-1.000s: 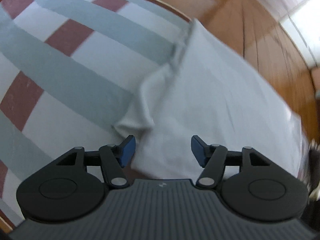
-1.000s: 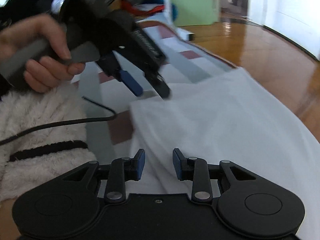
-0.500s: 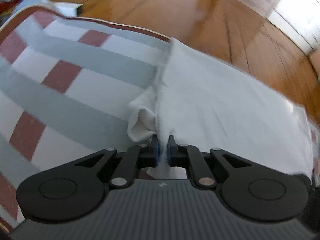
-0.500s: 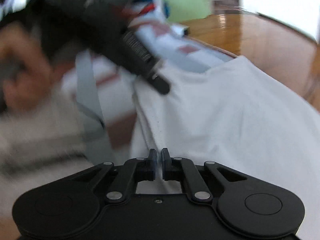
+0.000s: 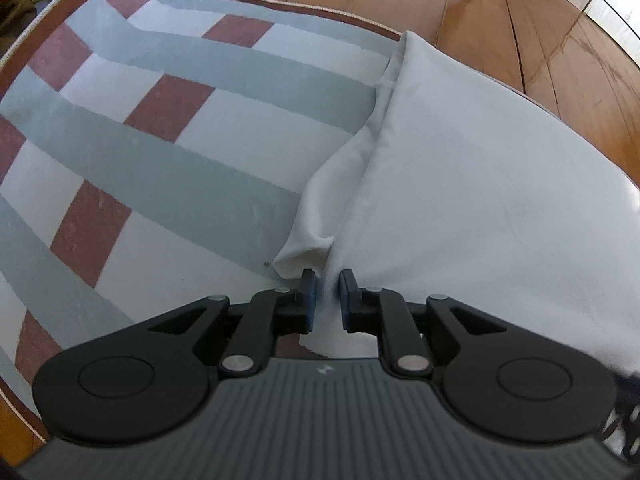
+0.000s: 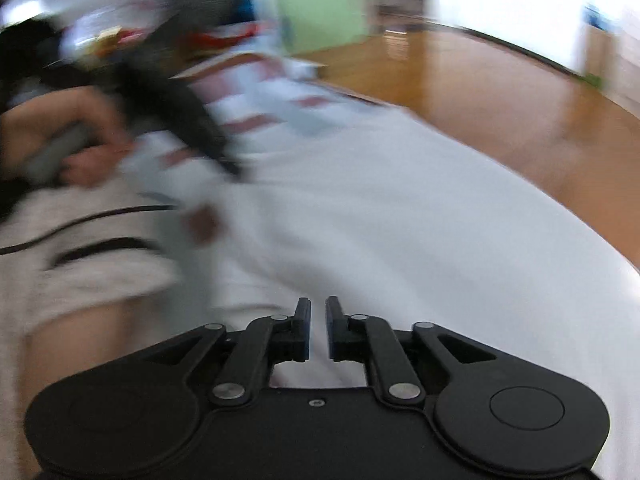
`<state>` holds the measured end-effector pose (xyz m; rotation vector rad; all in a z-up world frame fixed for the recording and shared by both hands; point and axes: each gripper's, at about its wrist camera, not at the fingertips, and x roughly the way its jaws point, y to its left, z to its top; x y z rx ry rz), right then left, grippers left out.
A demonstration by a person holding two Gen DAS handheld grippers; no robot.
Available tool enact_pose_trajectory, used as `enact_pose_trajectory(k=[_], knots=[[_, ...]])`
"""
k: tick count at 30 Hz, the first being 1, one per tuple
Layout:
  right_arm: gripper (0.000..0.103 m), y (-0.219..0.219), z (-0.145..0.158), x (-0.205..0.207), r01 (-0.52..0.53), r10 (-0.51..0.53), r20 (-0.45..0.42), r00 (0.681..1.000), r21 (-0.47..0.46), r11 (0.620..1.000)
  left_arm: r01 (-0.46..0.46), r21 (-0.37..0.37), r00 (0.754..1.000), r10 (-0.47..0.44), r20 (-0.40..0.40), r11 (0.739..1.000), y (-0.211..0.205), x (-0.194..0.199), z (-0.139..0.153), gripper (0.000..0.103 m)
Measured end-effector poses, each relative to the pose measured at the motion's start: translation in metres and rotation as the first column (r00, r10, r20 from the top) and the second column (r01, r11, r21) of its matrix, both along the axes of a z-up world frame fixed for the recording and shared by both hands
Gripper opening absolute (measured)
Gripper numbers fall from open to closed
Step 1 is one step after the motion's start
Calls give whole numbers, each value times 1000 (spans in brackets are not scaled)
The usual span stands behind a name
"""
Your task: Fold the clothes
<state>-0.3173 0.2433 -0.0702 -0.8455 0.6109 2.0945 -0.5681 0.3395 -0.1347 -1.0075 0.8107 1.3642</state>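
Observation:
A white garment [image 5: 460, 184] lies on a checked mat [image 5: 180, 140] of grey, white and red-brown. My left gripper [image 5: 328, 292] pinches a bunched fold at the garment's near left edge; its jaws stand narrow and are opening slightly with fabric between the pads. In the blurred right wrist view the same garment [image 6: 400, 240] spreads ahead. My right gripper [image 6: 318, 320] is also narrow and opening slightly, with white fabric between its pads. The left gripper [image 6: 180, 120] and the hand [image 6: 60, 132] holding it appear as a dark blur at the upper left.
Wooden floor [image 5: 500, 20] runs beyond the mat's far and right edges. A fluffy white sleeve [image 6: 80, 260] with a black cable fills the left of the right wrist view. Clutter and a green panel [image 6: 320, 8] stand at the back.
Both grippers went from open to closed on the garment's edge. The right gripper then swept sideways with the cloth, blurring its view. The left gripper stayed in place and tilted.

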Motion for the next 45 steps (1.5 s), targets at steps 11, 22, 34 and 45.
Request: enact_pose_trajectory(k=[11,22,34,45], knots=[[14,-24,-19,43,42,-48,167,985,44,998,530,200,845,-533,-42,824,-39,105,42,33],[25,-21,-32,16,-106,67,295,953,119,987,683,3,728,-682,77,730,-39,154,-19,43],[10,-18,-34,23,-96,64,215,975,142,985,585,193,746,-616,252,788,-41,128,10,15],[1,-39,-39,36,-110,107,119,987,20,994,515,-43,843,-497,205,856,-30,131,-22,22]])
